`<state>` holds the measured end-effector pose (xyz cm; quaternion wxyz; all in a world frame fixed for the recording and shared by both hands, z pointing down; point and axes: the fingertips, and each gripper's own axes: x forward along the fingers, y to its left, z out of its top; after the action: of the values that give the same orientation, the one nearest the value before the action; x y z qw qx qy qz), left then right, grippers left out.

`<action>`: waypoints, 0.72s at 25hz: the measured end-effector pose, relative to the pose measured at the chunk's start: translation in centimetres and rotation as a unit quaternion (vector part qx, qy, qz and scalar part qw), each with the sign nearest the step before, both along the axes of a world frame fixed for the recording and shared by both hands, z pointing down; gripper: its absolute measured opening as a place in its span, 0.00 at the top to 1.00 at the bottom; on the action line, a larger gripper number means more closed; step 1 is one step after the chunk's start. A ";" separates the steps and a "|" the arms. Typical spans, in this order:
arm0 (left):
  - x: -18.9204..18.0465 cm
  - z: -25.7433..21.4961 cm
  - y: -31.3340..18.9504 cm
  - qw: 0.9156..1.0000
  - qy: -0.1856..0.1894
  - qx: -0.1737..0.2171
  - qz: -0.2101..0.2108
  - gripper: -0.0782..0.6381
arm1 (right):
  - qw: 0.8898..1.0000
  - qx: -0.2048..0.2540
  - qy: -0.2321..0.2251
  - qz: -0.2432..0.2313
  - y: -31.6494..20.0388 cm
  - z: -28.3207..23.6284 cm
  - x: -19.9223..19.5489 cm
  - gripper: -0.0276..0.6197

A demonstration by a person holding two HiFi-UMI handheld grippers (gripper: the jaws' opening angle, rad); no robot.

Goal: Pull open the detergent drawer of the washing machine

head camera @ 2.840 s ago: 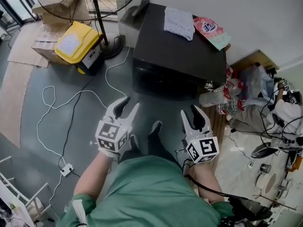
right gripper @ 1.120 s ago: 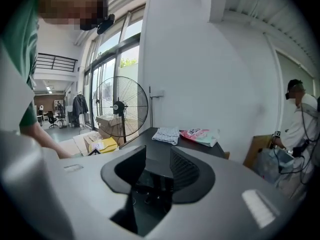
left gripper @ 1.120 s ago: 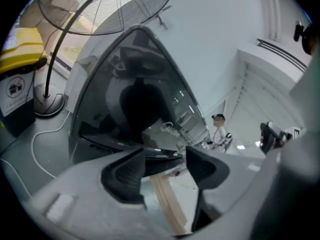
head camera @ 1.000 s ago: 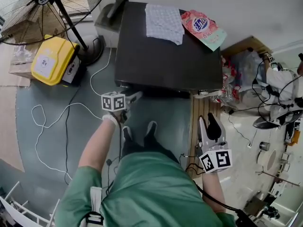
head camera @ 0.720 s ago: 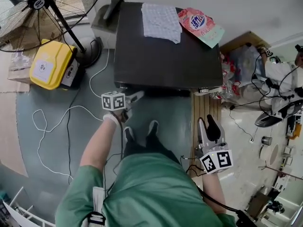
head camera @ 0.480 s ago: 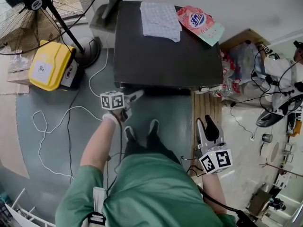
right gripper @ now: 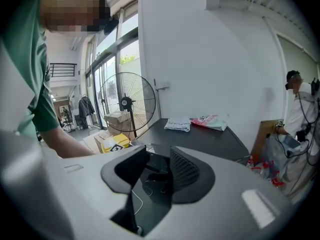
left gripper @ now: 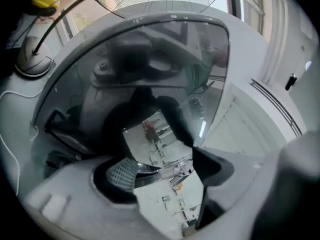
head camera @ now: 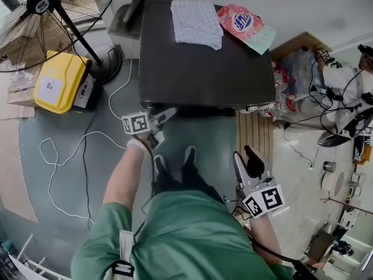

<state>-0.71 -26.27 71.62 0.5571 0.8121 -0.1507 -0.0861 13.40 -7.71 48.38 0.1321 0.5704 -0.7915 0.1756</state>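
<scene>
The black-topped washing machine [head camera: 204,63] stands ahead of me, its front face hidden from above. My left gripper [head camera: 164,125] is at the machine's front left, pointing level at it. In the left gripper view the open left gripper [left gripper: 167,159] sits close before the round glass door [left gripper: 150,69], nothing pressed between its pads. A white front panel [left gripper: 260,119] shows to the right; I cannot make out the drawer. My right gripper [head camera: 245,155] hangs back at the right, away from the machine. The right gripper [right gripper: 159,159] is open and empty, looking towards the machine top [right gripper: 200,134].
A cloth [head camera: 197,21] and a detergent pouch [head camera: 245,25] lie on the machine. A standing fan [head camera: 46,10], a yellow box [head camera: 58,80] and a white cable [head camera: 76,144] are at the left. Wooden slats [head camera: 253,133], bags [head camera: 297,80] and another person [head camera: 349,80] are at the right.
The left gripper's jaws have spread apart at the machine's front and the gripper has rolled a little. The right gripper has sunk slightly and drifted left.
</scene>
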 end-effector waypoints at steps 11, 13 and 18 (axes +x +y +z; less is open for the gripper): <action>-0.7 -0.6 1.4 0.999 0.021 0.013 -0.049 0.46 | 0.999 -0.023 0.010 -0.024 2.4 1.4 -1.6 0.73; -0.6 -0.8 2.7 0.999 0.023 0.019 -0.044 0.47 | 0.999 -0.026 0.003 -0.024 2.7 1.7 -1.6 0.73; -1.0 -0.4 7.4 0.999 0.010 0.017 -0.026 0.48 | 0.999 -0.022 -0.010 -0.025 2.6 1.6 -1.4 0.73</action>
<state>-1.73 -18.84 71.20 0.5424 0.8163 -0.1645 -0.1115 12.01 -5.16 50.02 0.1411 0.5453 -0.8030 0.1948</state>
